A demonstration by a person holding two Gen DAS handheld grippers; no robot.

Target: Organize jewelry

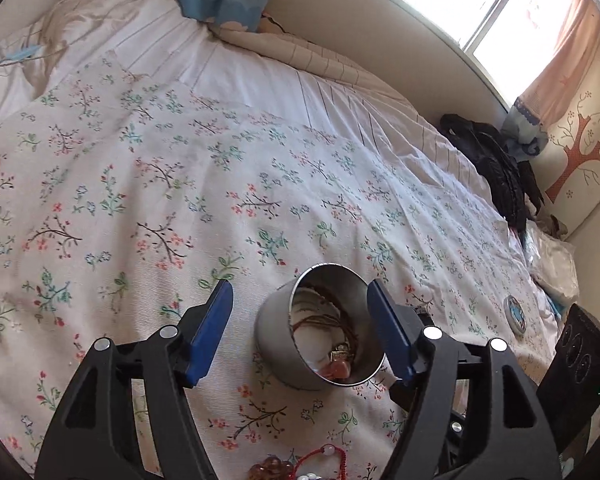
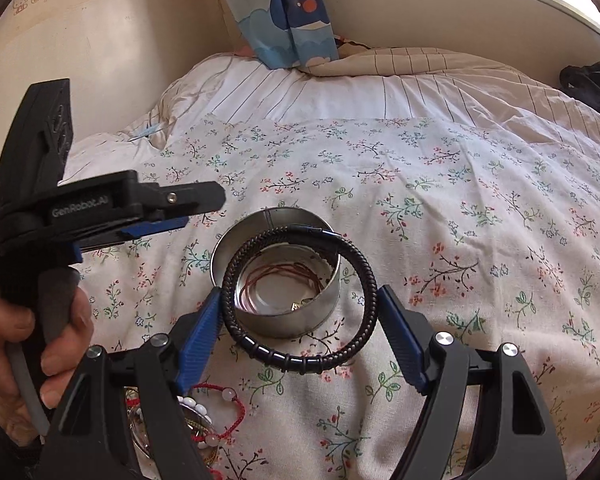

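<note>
1. While its blue pads press the sides of a black braided leather bracelet (image 2: 300, 300), the right gripper (image 2: 300, 328) holds that ring spread just above a round silver metal tin (image 2: 276, 276).
2. Jaws parted and empty, the left gripper (image 1: 300, 332) straddles the same tin (image 1: 320, 328) without touching it.
3. Thin red cord and a small charm lie inside the tin.
4. At six o'clock of the tin, a heap of red and white beaded bracelets (image 2: 204, 416) rests on the floral white bedspread (image 1: 180, 200).
5. A hand (image 2: 32, 360) at nine o'clock grips the left handle.
</note>
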